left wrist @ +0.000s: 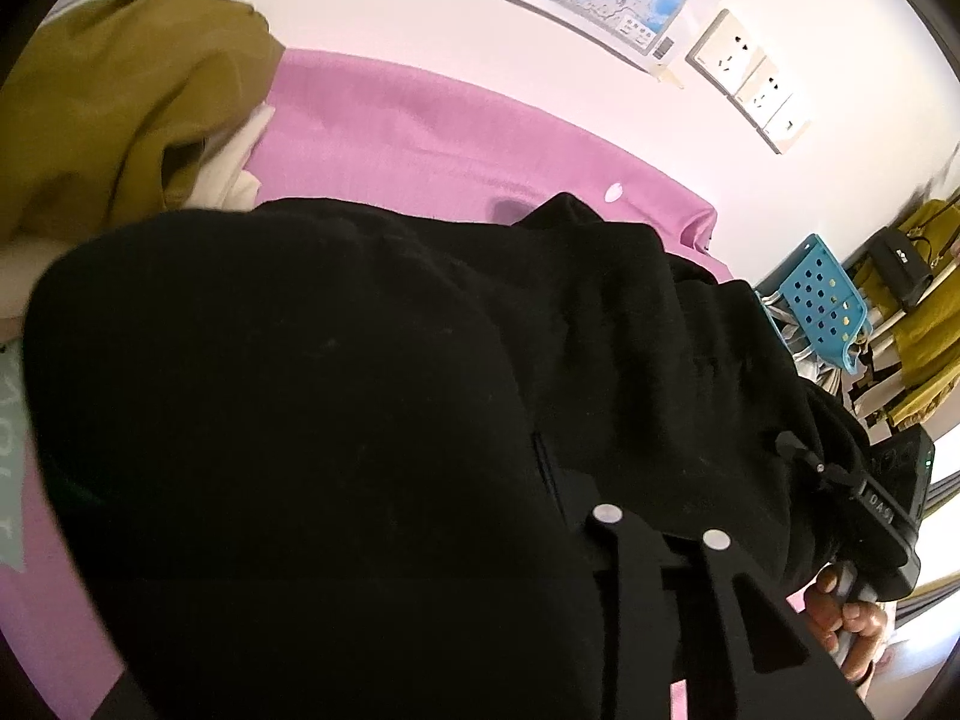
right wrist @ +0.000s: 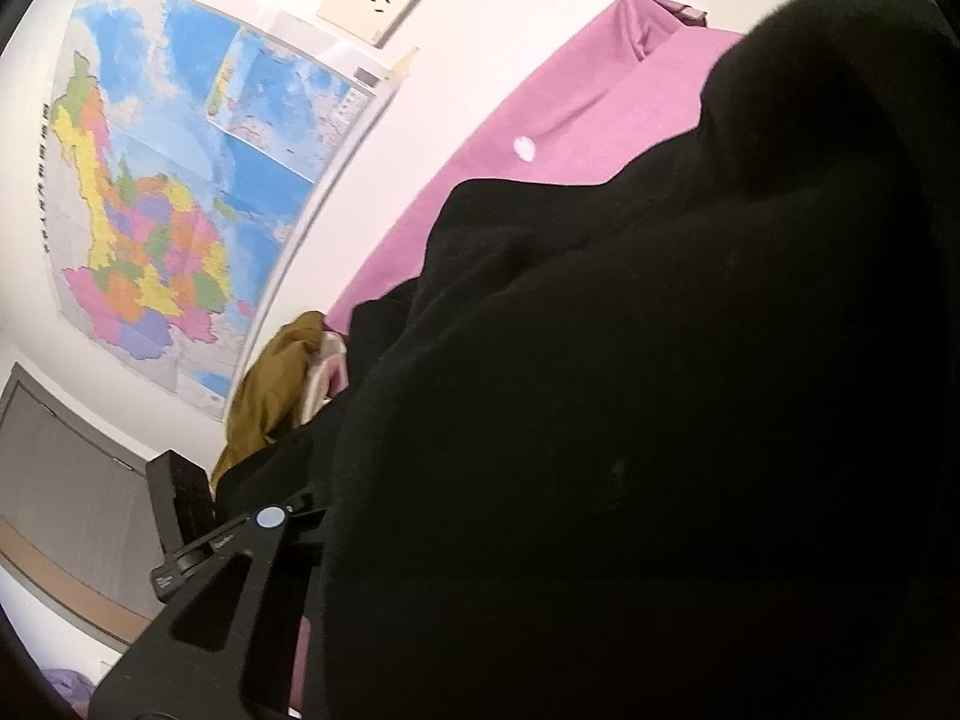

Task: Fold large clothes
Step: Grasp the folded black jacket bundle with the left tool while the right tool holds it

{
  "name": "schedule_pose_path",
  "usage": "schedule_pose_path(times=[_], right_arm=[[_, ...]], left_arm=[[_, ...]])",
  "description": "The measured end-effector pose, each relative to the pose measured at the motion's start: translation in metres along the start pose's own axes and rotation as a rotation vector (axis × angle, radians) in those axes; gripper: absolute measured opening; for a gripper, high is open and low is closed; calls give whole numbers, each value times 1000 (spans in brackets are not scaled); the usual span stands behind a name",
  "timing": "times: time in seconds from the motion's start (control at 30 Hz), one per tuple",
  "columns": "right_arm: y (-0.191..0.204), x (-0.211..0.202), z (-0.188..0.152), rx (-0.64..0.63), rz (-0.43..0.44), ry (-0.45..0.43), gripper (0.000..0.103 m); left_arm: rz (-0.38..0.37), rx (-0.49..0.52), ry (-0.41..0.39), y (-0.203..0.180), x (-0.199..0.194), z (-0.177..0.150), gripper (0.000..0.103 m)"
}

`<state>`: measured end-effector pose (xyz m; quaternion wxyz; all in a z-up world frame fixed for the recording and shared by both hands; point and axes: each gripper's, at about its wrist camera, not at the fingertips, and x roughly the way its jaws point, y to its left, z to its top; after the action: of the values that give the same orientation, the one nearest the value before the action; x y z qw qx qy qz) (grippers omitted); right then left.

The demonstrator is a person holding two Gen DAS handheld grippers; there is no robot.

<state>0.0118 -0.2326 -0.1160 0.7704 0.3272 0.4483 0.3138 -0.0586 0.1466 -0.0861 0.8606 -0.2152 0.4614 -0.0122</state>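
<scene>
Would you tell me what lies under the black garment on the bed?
The black garment lies on a pink sheet, which shows along its far edge. Whatever else sits beneath it is covered, and the fabric hides both grippers' fingertips.

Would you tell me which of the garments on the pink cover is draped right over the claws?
The black garment, which fills the foreground and hides both claws' tips. The mustard garment lies bunched at the far end, apart from them.

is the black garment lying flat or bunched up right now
Bunched up: the black garment mounds in thick folds over the pink sheet.
</scene>
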Motion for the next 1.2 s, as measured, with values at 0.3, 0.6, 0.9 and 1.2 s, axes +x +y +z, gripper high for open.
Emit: schedule_pose_path(times=[0.3, 0.6, 0.9, 1.2], right_arm=[[2, 21, 2, -7, -42, 29, 41], [2, 26, 9, -1, -19, 27, 25], [45, 4, 31, -82, 69, -31, 19], [99, -7, 55, -200, 142, -56, 19]], left_arm=[[-15, -1, 15, 5, 3, 2, 36], [-28, -9, 21, 8, 4, 2, 38], [-61, 40, -14, -2, -24, 20, 25], [-105, 84, -88, -9, -71, 51, 24]])
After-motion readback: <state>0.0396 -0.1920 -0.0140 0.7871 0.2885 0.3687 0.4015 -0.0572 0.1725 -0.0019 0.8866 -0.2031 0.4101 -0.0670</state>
